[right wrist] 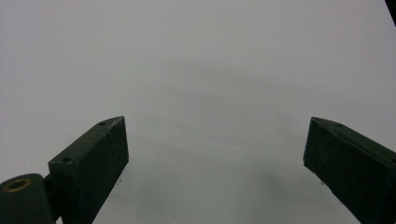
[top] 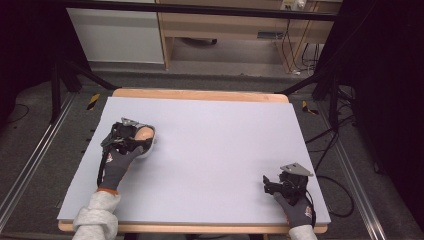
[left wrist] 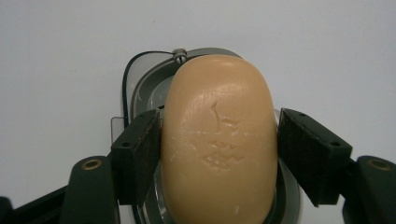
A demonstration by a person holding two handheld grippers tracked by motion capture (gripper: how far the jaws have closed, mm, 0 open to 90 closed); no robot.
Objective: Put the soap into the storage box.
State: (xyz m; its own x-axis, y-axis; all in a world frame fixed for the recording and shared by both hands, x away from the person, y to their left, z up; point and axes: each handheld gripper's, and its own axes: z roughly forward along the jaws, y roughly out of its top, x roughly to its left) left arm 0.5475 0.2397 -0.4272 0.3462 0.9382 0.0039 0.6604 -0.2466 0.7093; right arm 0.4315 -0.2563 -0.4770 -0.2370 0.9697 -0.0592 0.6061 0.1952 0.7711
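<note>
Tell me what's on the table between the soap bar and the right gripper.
Nothing: in the high view, bare table separates the soap bar from the right gripper.

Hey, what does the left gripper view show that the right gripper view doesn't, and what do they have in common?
Left gripper view: a tan bar of soap sitting in a grey soap dish, with the left tongs closed against the bar's two sides.

Right gripper view: the right tongs spread wide open with nothing between them, just bare surface.

Shared: both look along a pair of black jaws over the same pale table top.
</note>
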